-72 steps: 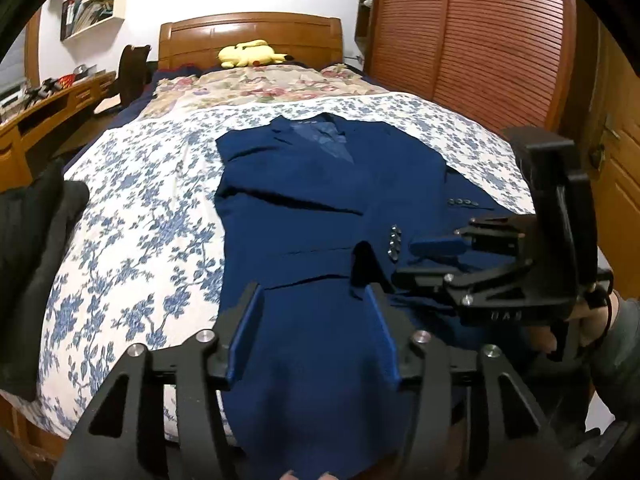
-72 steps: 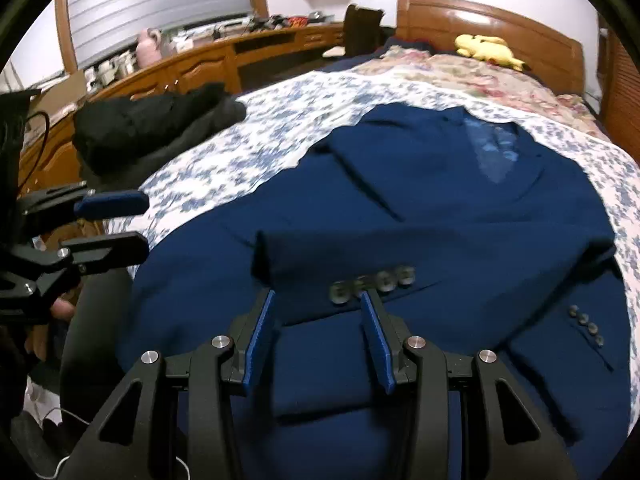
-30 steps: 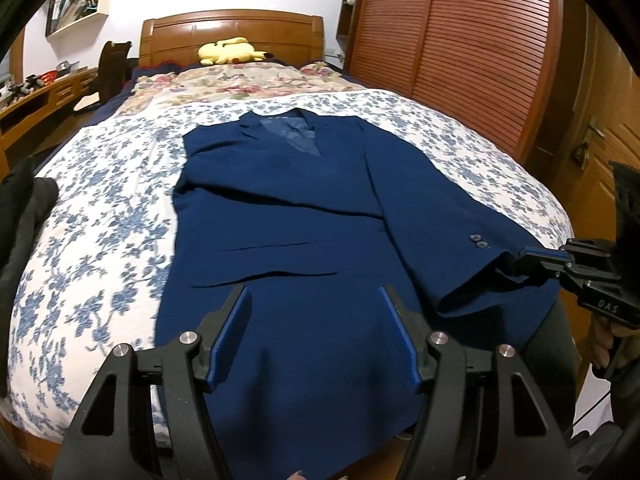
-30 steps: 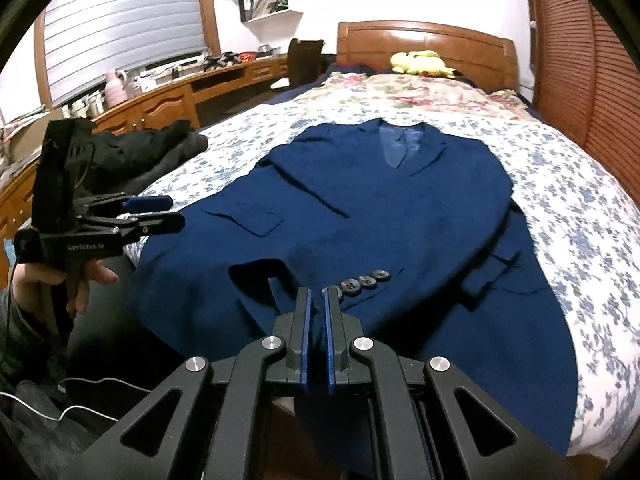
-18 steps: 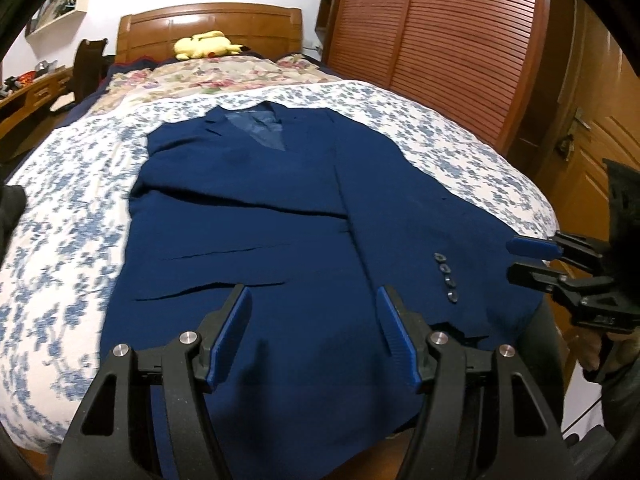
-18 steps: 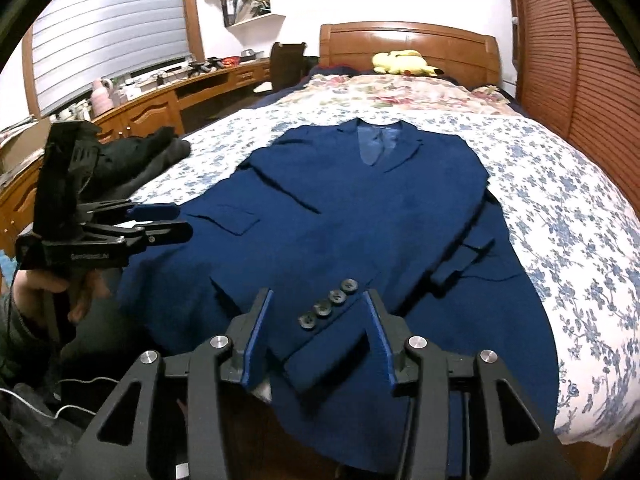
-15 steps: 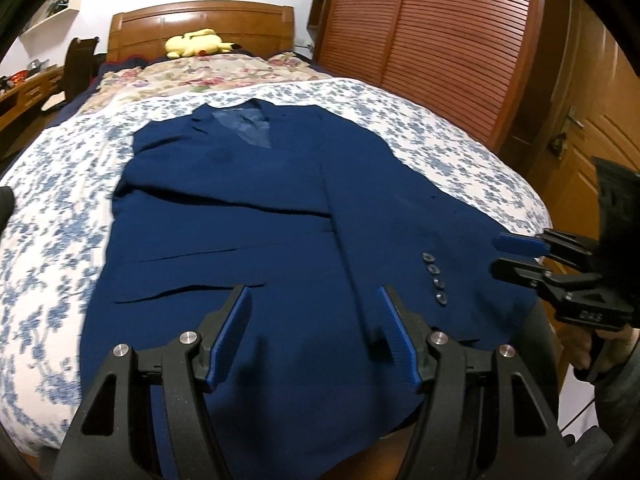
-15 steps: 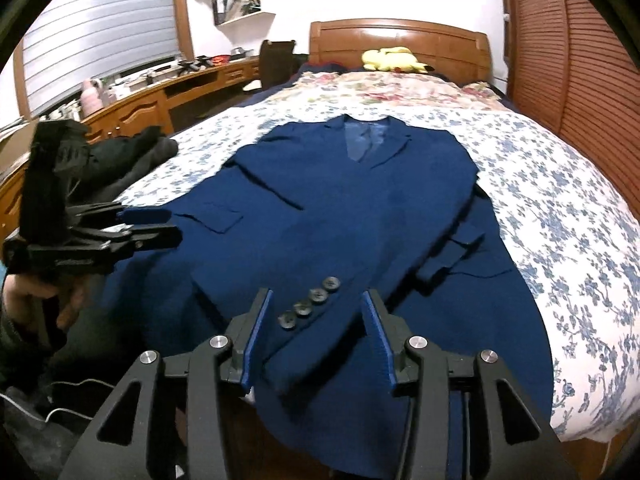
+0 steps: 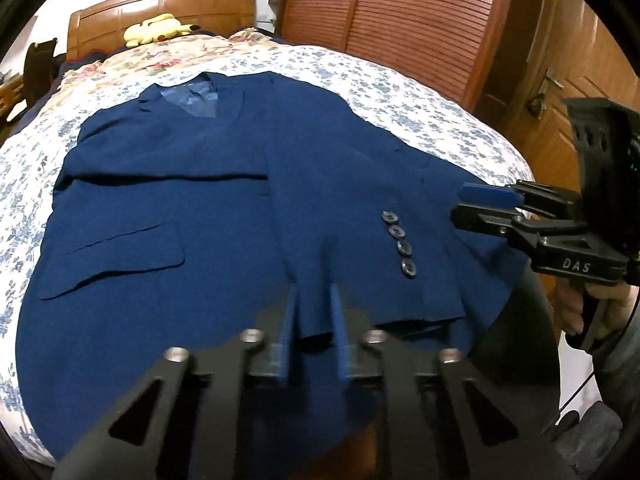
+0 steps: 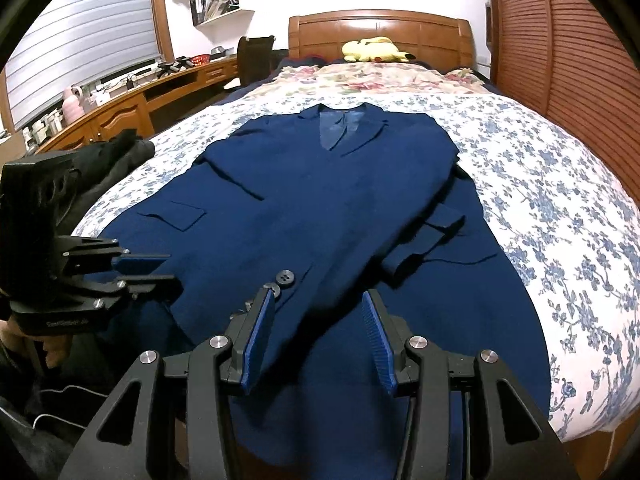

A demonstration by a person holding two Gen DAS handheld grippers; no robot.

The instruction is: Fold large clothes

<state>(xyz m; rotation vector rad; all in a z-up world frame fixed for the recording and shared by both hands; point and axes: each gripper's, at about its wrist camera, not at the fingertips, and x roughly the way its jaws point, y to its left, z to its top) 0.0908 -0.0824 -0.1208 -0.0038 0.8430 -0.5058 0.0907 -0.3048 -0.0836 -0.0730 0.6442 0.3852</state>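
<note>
We see a navy jacket [image 10: 320, 200] spread face up on the bed [image 10: 560, 200], collar toward the headboard at 12 o'clock and hem hanging over the foot edge nearest us. In the left wrist view our left claw [image 9: 314, 300] sits at 6 o'clock with its blue pads narrowed around a ridge of the jacket's cloth beside the sleeve cuff; the picture is blurred there, so we cannot tell whether the cloth is truly pinched or only lies between the pads. The four cuff buttons [image 9: 398, 244] lie just past that claw toward 1 o'clock. Our right claw [image 10: 318, 300] is spread wide with nothing between its pads, hovering over the sleeve that crosses the jacket's front; in the left wrist view it shows at 3 o'clock [image 9: 480, 204], beside the jacket's edge. A flap pocket [image 10: 184, 214] lies toward 10 o'clock in the right wrist view. The bed wears a white sheet with blue flowers, with a flowered cover farther up and a yellow plush toy [image 10: 374, 49] against the wooden headboard [image 10: 380, 24]. A slatted wooden wardrobe [image 10: 560, 40] stands at 2 o'clock, a long wooden desk [image 10: 132, 104] with clutter at 10 o'clock, and a dark garment [image 10: 116, 156] lies at the bed's left edge.
</note>
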